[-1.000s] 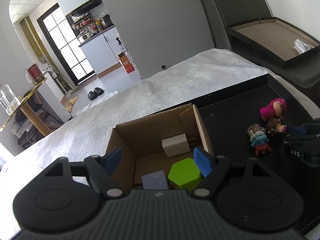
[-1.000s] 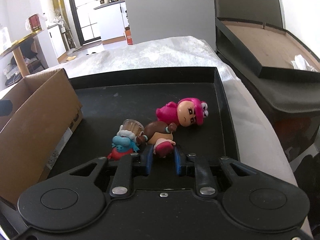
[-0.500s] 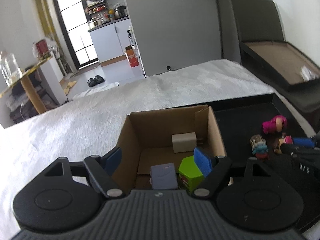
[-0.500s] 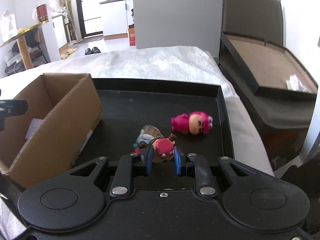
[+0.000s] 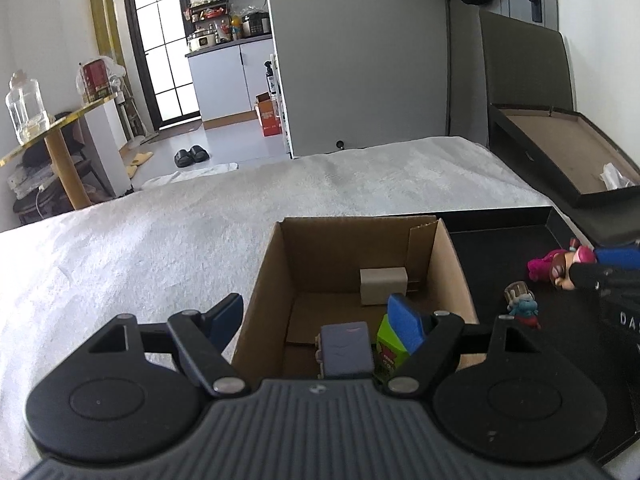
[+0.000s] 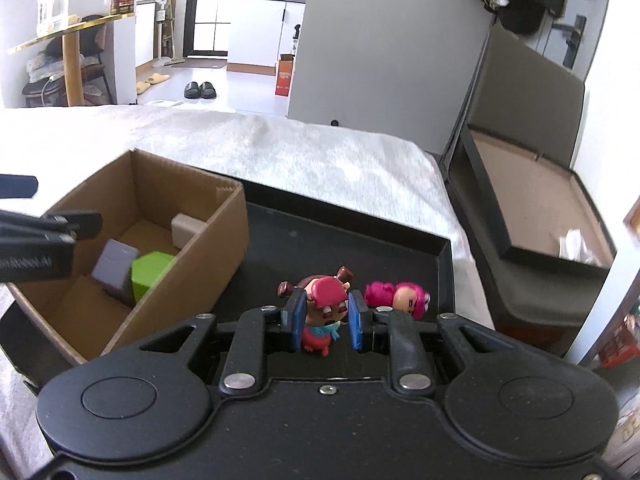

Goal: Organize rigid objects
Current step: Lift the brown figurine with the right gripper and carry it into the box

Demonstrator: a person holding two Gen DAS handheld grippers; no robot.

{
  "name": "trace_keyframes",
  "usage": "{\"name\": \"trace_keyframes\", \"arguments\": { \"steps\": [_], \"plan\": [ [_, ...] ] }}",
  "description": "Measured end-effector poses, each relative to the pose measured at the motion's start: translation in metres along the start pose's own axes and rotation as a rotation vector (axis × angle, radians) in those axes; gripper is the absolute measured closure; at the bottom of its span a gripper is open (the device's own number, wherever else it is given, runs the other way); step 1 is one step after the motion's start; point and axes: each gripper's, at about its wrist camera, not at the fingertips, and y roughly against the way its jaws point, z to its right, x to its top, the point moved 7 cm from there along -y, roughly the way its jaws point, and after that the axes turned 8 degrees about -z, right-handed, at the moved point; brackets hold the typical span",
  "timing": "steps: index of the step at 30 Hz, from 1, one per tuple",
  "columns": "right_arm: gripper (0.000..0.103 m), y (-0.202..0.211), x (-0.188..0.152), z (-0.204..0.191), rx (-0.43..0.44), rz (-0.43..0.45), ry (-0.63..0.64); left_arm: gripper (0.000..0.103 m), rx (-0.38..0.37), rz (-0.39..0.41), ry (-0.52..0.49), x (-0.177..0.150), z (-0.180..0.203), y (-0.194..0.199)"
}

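My right gripper (image 6: 325, 320) is shut on a brown-haired doll in red (image 6: 326, 298) and holds it above the black tray (image 6: 348, 236). A pink-haired doll (image 6: 396, 294) lies on the tray just right of it, and a small blue-and-red figure (image 5: 522, 309) stands on the tray below. The cardboard box (image 6: 224, 240) sits at the tray's left and holds a green block (image 6: 150, 270), a lilac block (image 6: 114, 262) and a beige block (image 6: 186, 228). My left gripper (image 5: 316, 320) is open and empty, hovering over the box's near left corner.
The tray rests on a white fluffy blanket (image 5: 160, 232). A second open black box with a brown lining (image 6: 532, 200) stands to the right. The room behind holds a gold-edged side table (image 5: 48, 128) and a kitchen doorway.
My right gripper has lifted the brown-haired doll off the tray and moved back and up, toward the box. My left gripper has risen and levelled over the box, still open.
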Motion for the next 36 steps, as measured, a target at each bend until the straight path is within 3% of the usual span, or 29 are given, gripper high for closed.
{"name": "trace_keyframes", "arguments": {
  "steps": [12, 28, 32, 34, 36],
  "plan": [
    [0.081, 0.016, 0.033, -0.047, 0.001, 0.042, 0.083, 0.025, -0.046, -0.038, 0.116, -0.007, -0.032, -0.009],
    [0.081, 0.005, 0.057, -0.106, 0.029, 0.038, 0.181, 0.026, -0.131, -0.083, 0.246, -0.02, -0.064, -0.023],
    [0.081, -0.001, 0.059, -0.118, 0.043, 0.032, 0.201, 0.03, -0.173, -0.085, 0.29, -0.021, -0.07, -0.025],
    [0.081, -0.004, 0.059, -0.123, 0.048, 0.027, 0.209, 0.037, -0.187, -0.079, 0.305, -0.021, -0.072, -0.025],
    [0.081, -0.007, 0.059, -0.127, 0.048, 0.025, 0.219, 0.053, -0.197, -0.083, 0.314, -0.022, -0.073, -0.026]
  ]
}}
